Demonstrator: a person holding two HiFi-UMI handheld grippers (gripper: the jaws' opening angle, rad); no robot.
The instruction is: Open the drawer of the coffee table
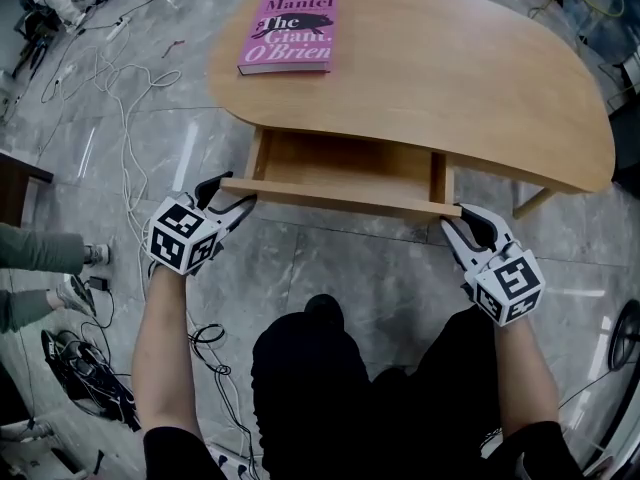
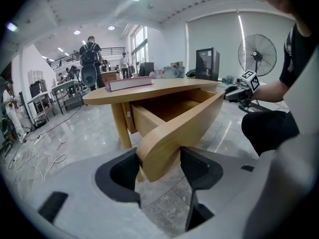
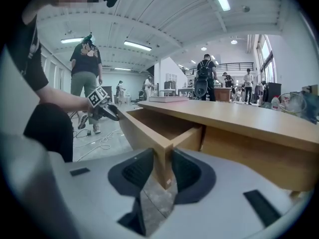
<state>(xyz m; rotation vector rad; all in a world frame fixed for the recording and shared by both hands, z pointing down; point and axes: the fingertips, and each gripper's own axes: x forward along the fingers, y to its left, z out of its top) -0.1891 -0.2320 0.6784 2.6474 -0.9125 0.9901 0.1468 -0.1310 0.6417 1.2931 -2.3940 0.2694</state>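
The light wooden coffee table has its drawer pulled out toward me, and the inside of the drawer shows nothing in it. My left gripper is shut on the left end of the curved drawer front. In the left gripper view that gripper has the front panel wedged between both pads. My right gripper is shut on the right end. The right gripper view shows that gripper clamping the panel's corner.
A pink book lies on the far left of the tabletop. White cables trail over the grey marble floor at left, with more gear nearby. A bystander's legs stand at the left edge. A floor fan stands behind.
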